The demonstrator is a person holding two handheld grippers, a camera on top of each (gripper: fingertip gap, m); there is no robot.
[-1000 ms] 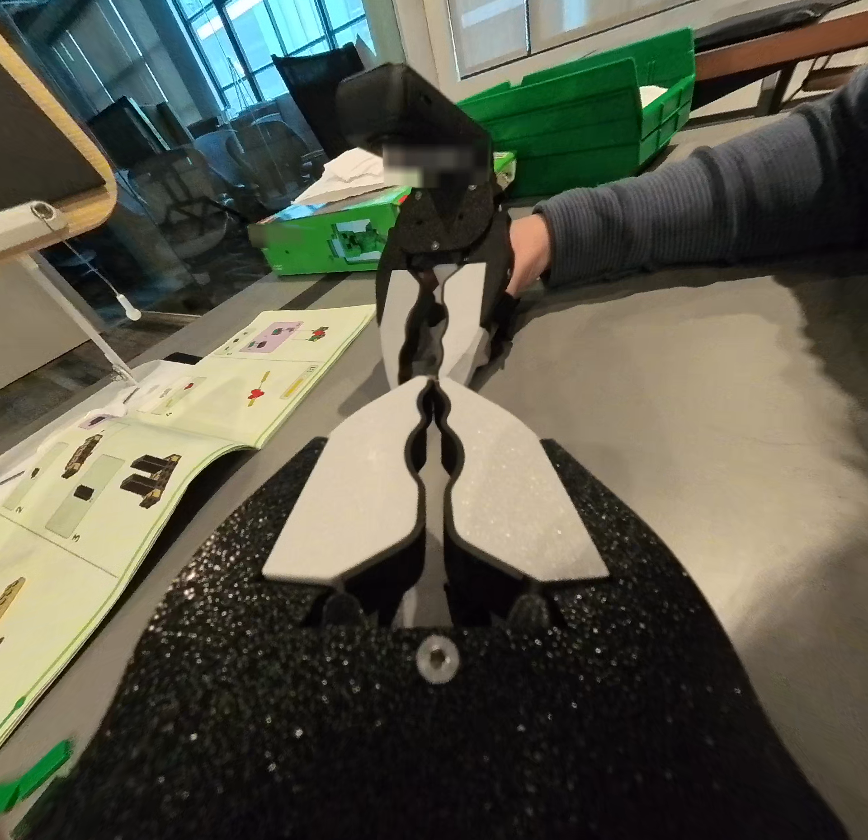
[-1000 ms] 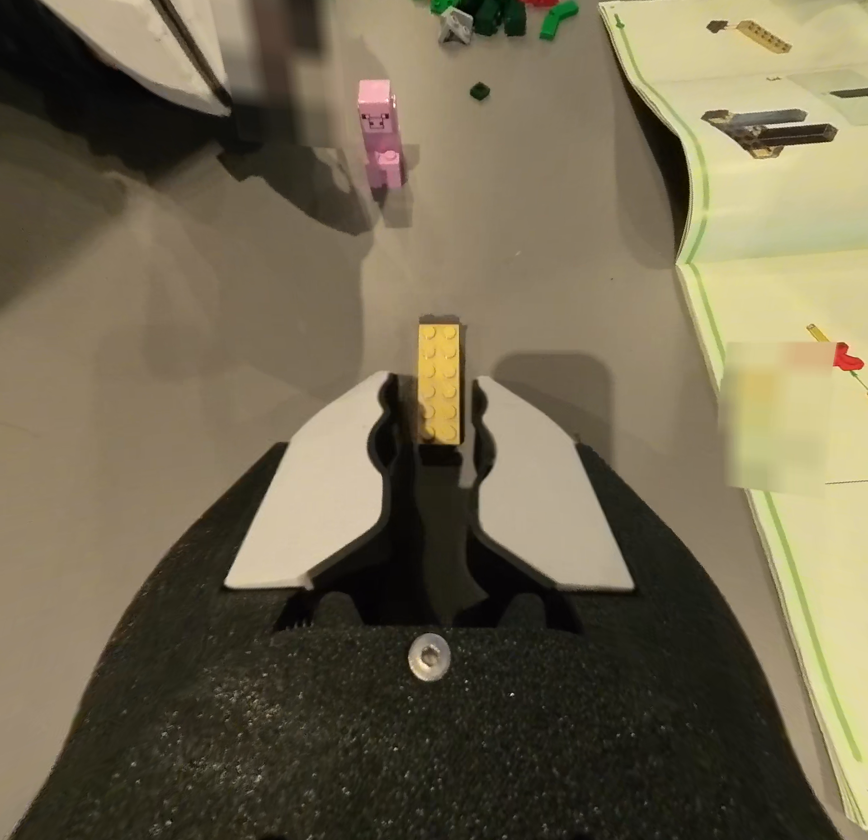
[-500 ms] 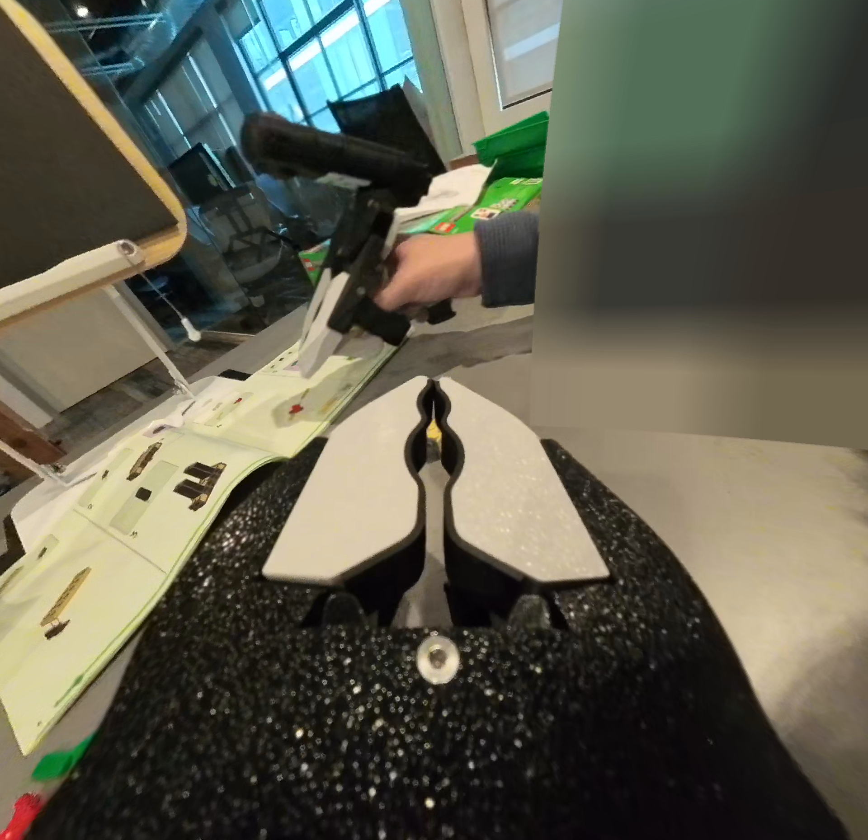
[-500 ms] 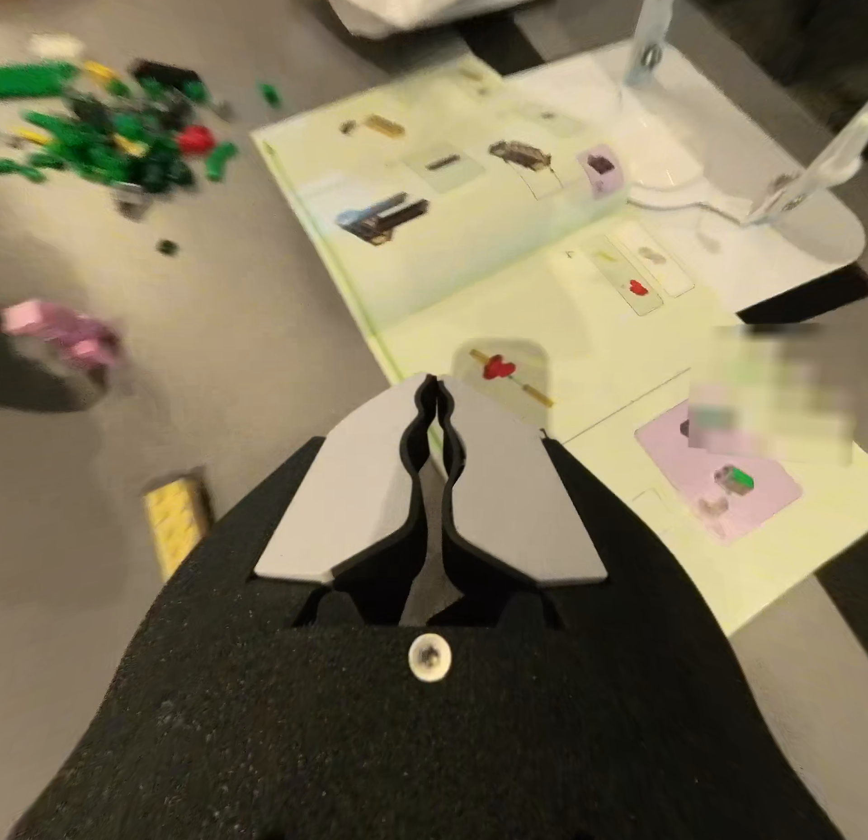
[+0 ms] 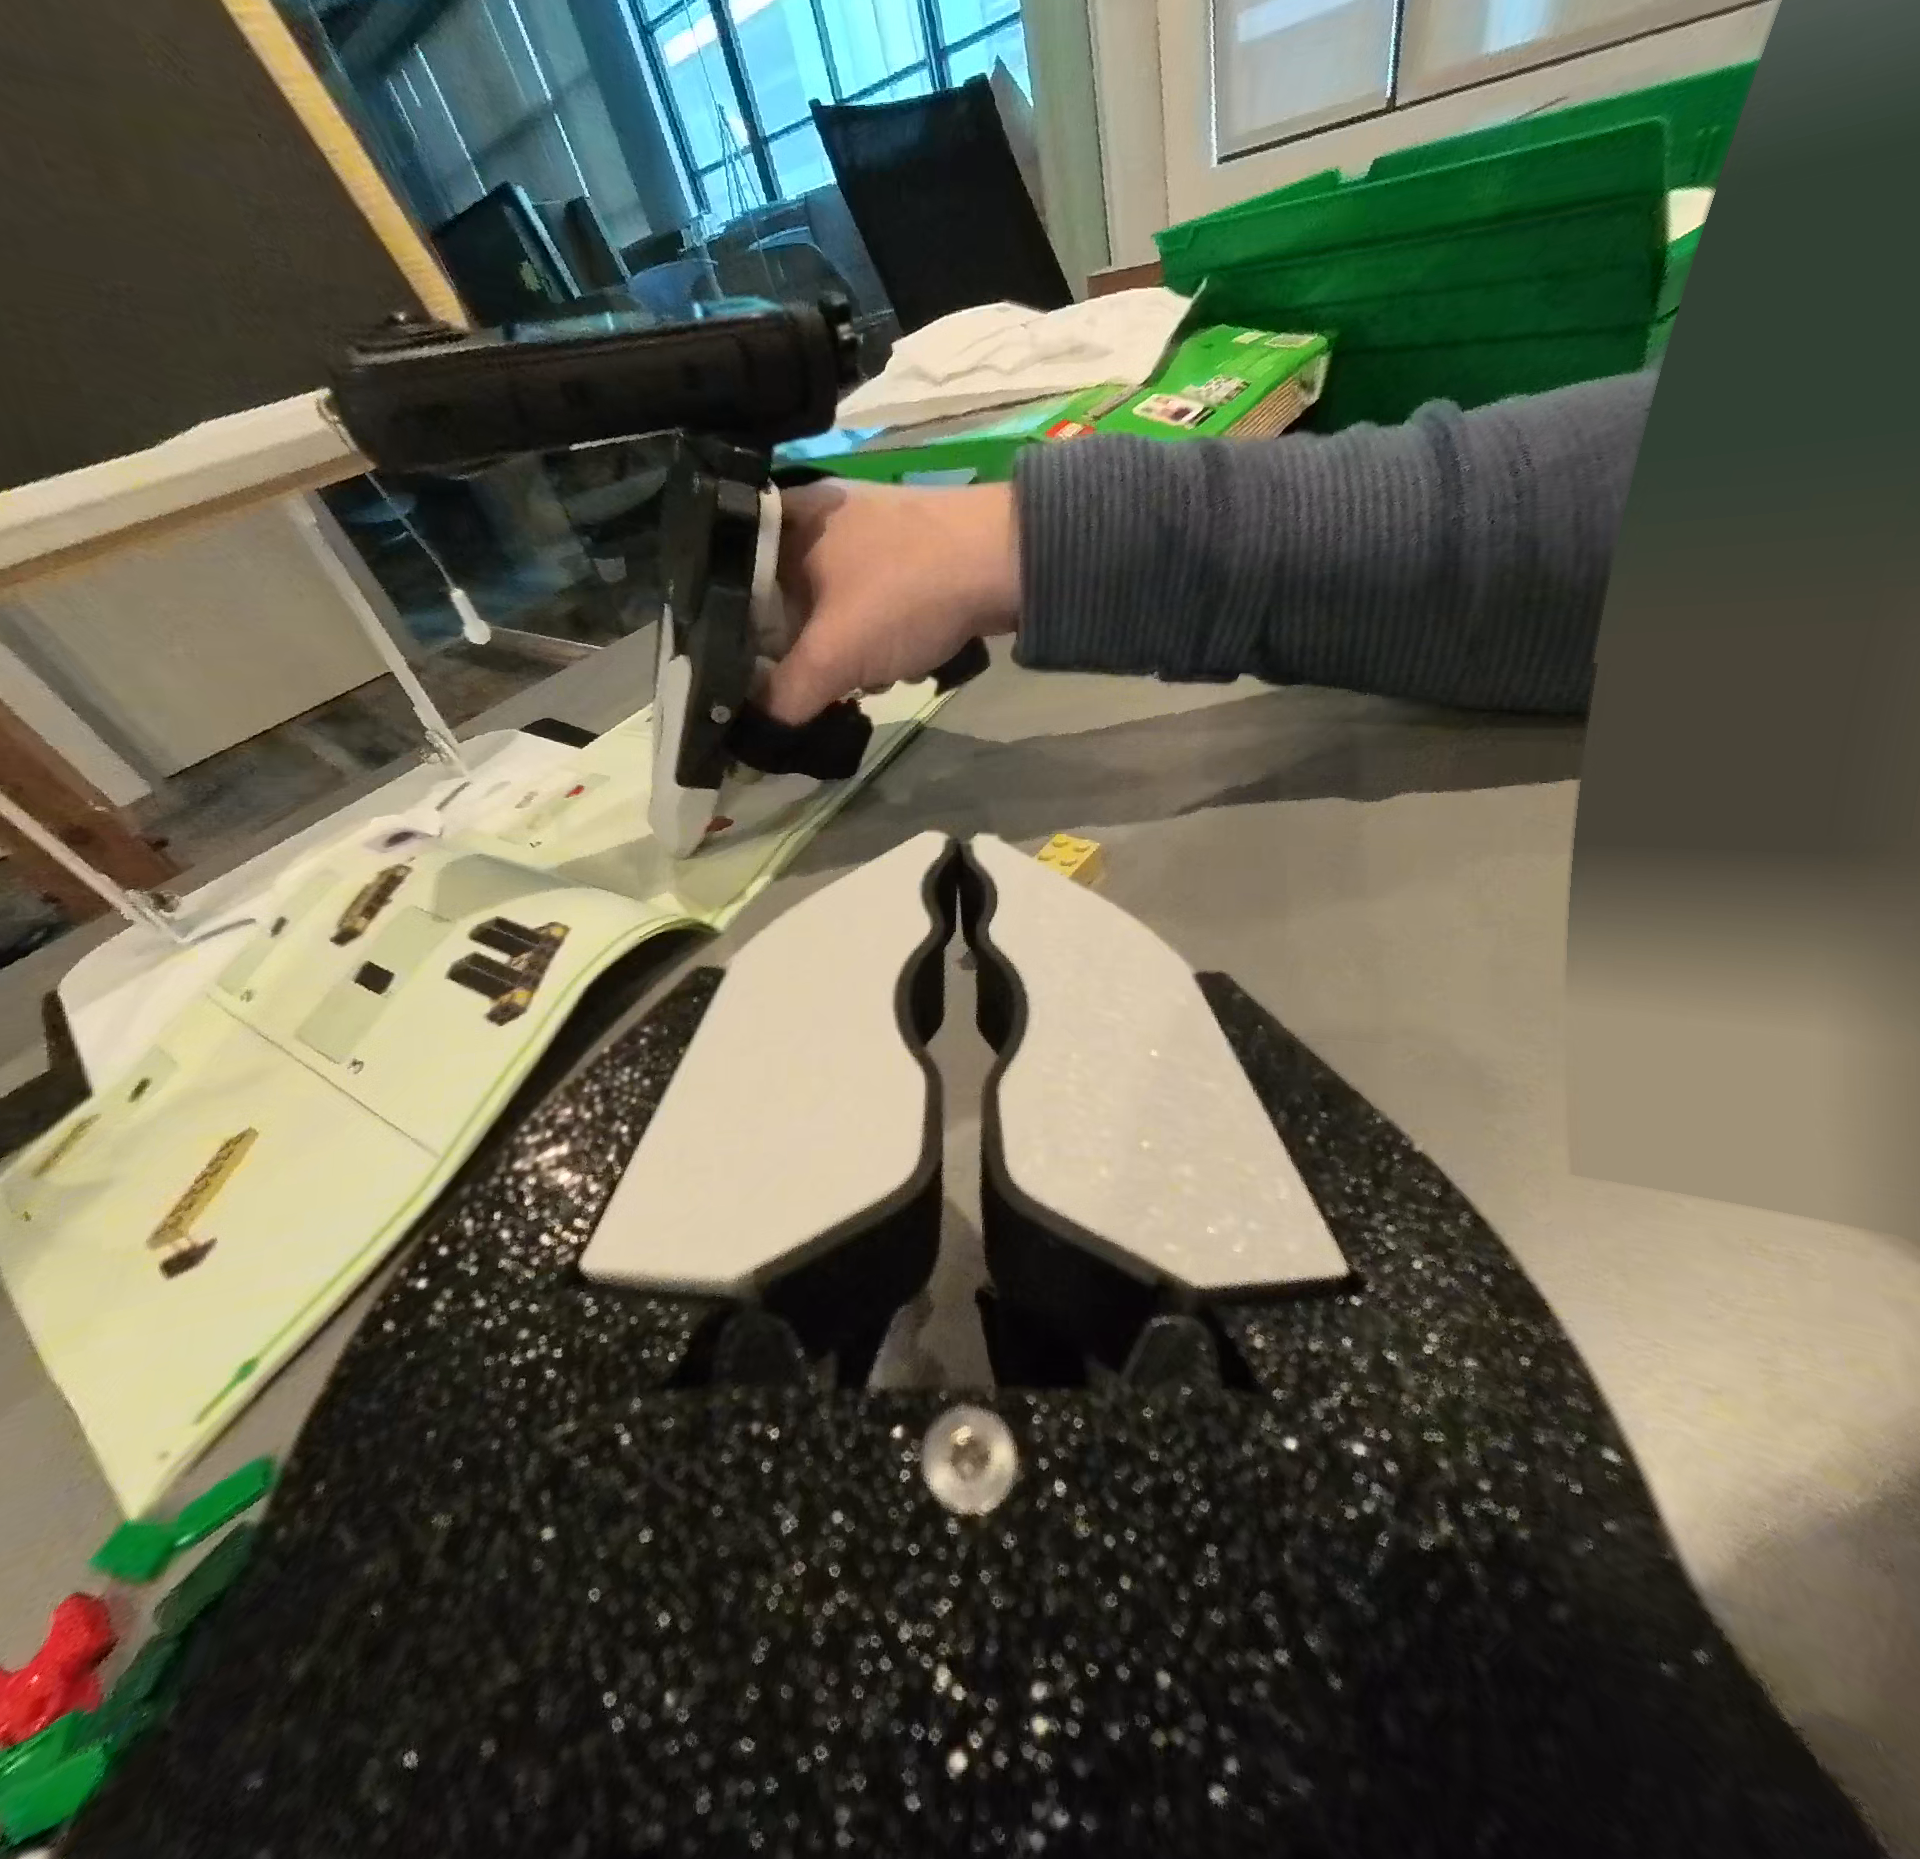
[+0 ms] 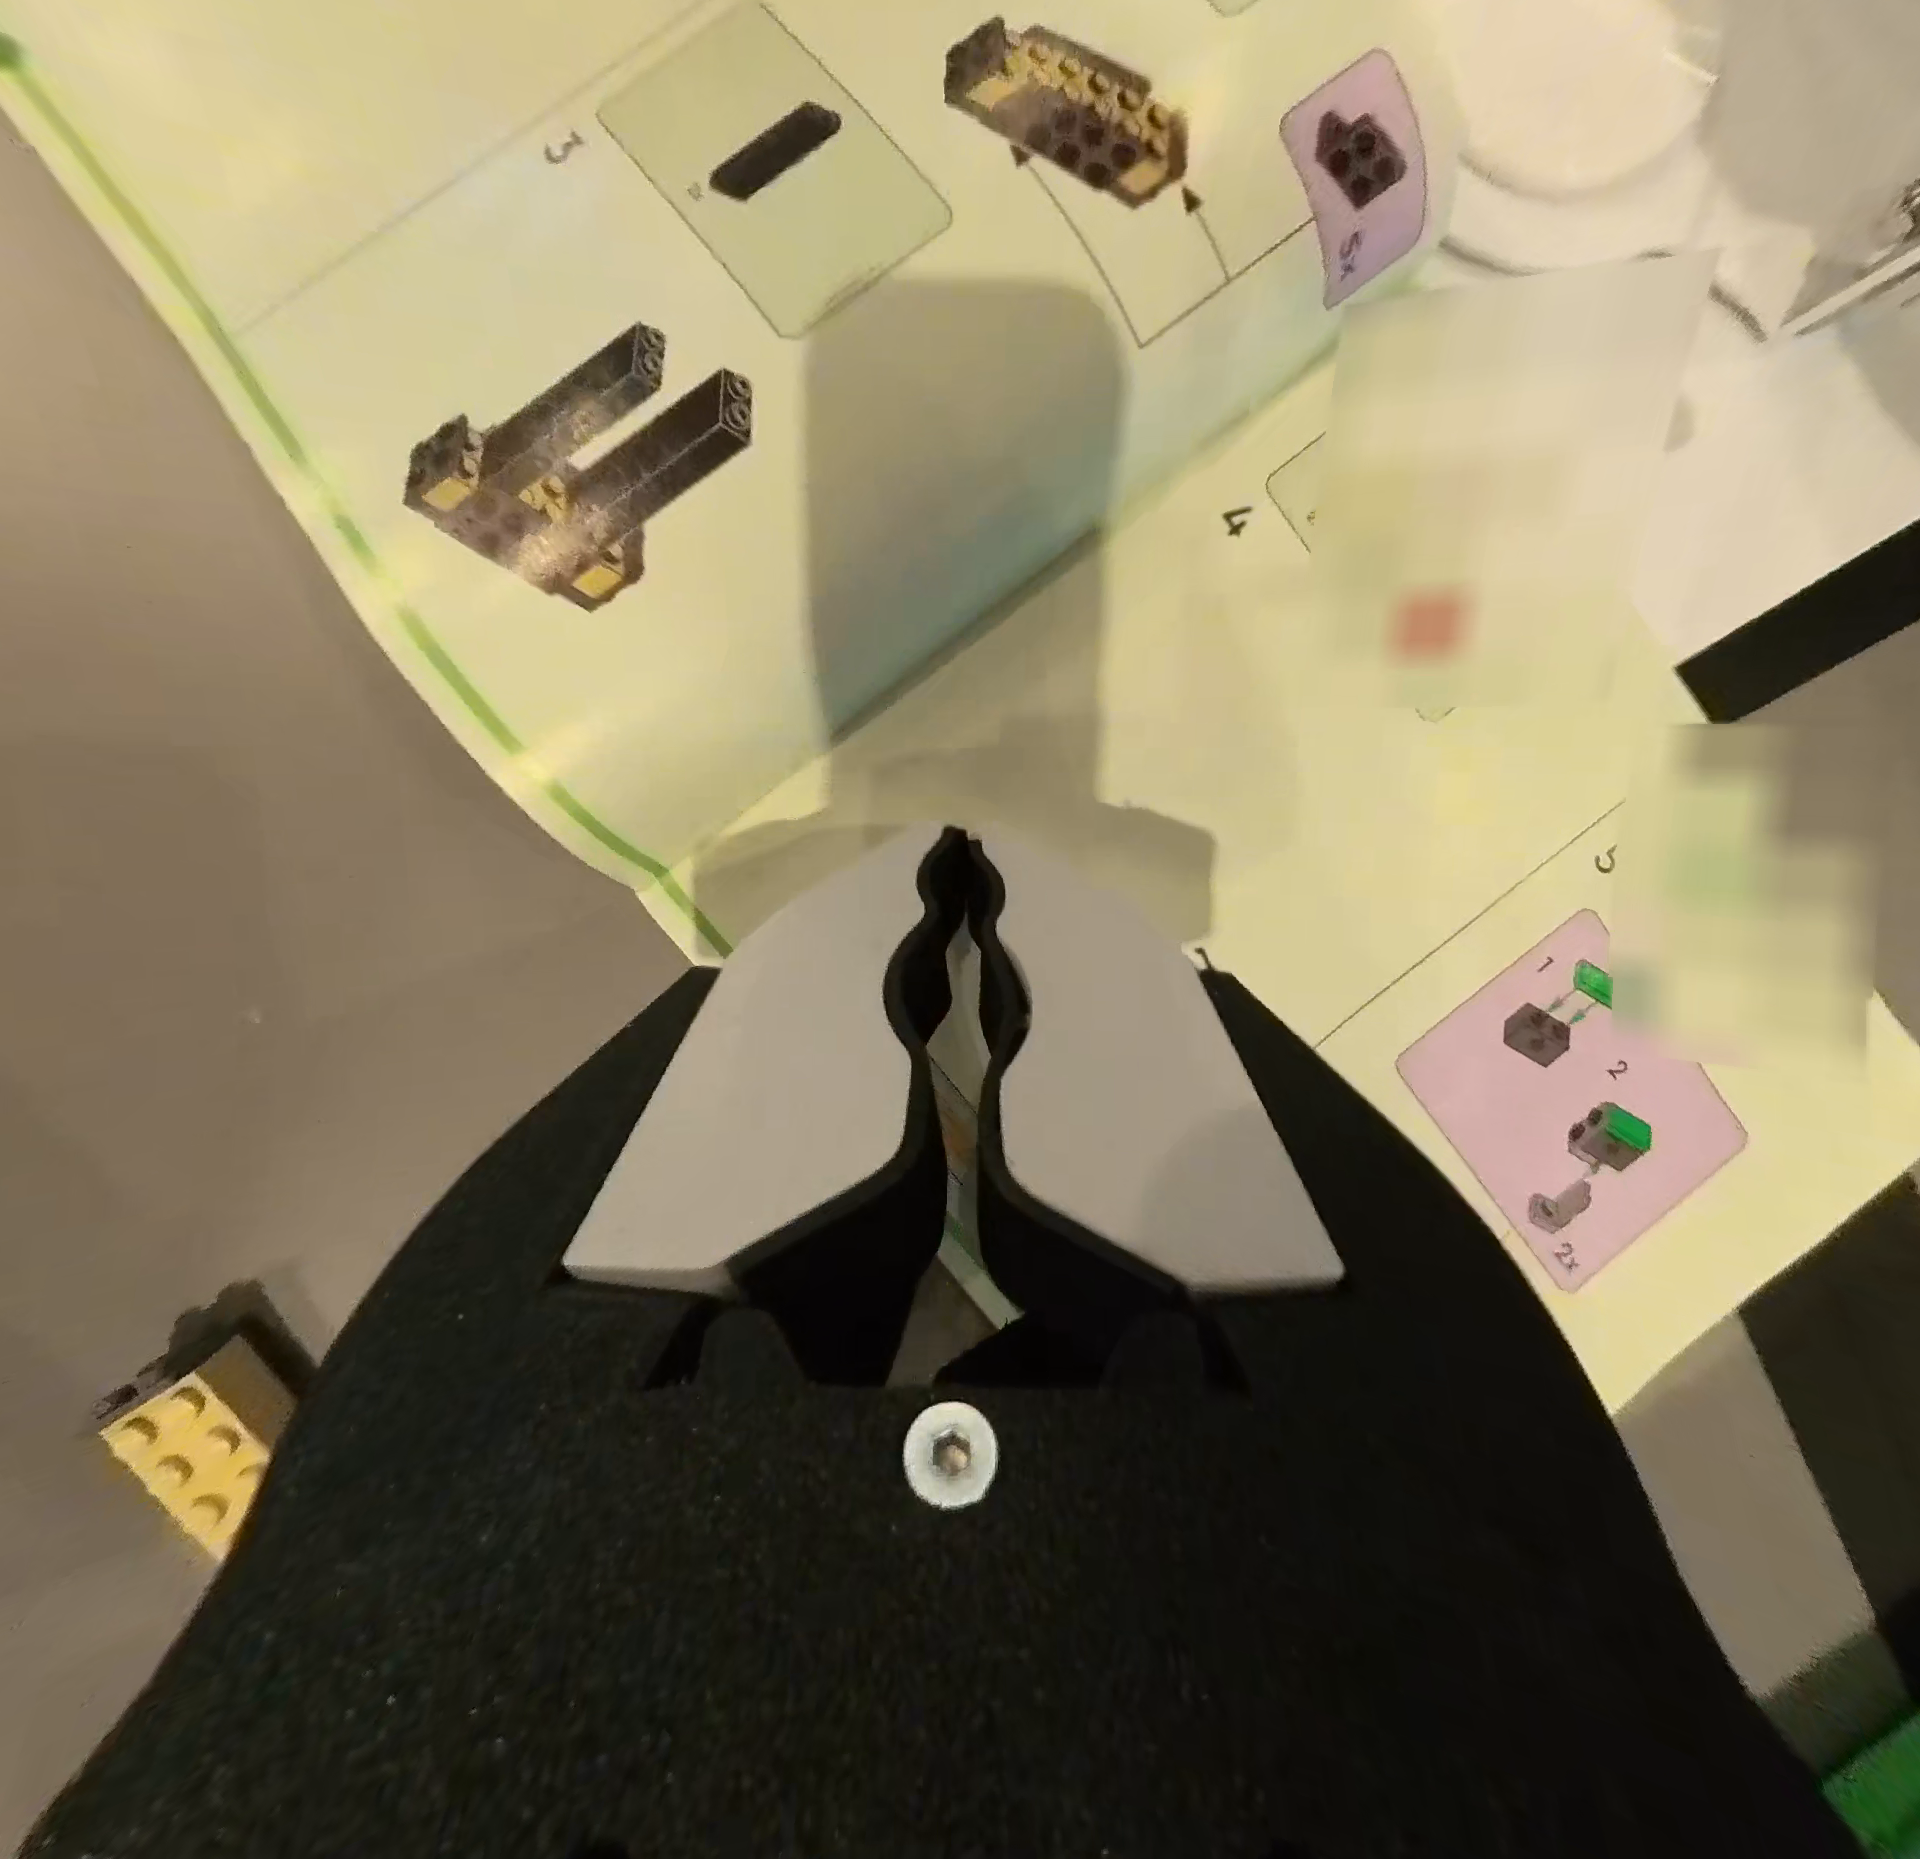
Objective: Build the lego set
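Note:
The open pale-green instruction booklet (image 6: 727,479) lies on the grey table and also shows in the left wrist view (image 5: 343,1030). My right gripper (image 6: 958,839) is shut with its tips down over the booklet's page near the fold; it also shows in the left wrist view (image 5: 686,833), held by a hand. A yellow 2x6 brick (image 6: 182,1461) lies on the table beside it, to the lower left, and also shows in the left wrist view (image 5: 1072,857). My left gripper (image 5: 958,845) is shut and empty, held above the table and pointing toward that brick.
Loose green pieces (image 5: 182,1529) and a red piece (image 5: 52,1674) lie at the near left. A green set box (image 5: 1205,396) and green bins (image 5: 1455,251) stand at the back. A sleeved arm (image 5: 1299,562) reaches across the table. A white stand base (image 6: 1558,95) lies beyond the booklet. My hands' fingertips stand some 20 centimeters from each other.
My right gripper let go of the yellow brick, shut, and swung right over the booklet, close to the page. The left wrist view has turned slightly; the left gripper stays shut.

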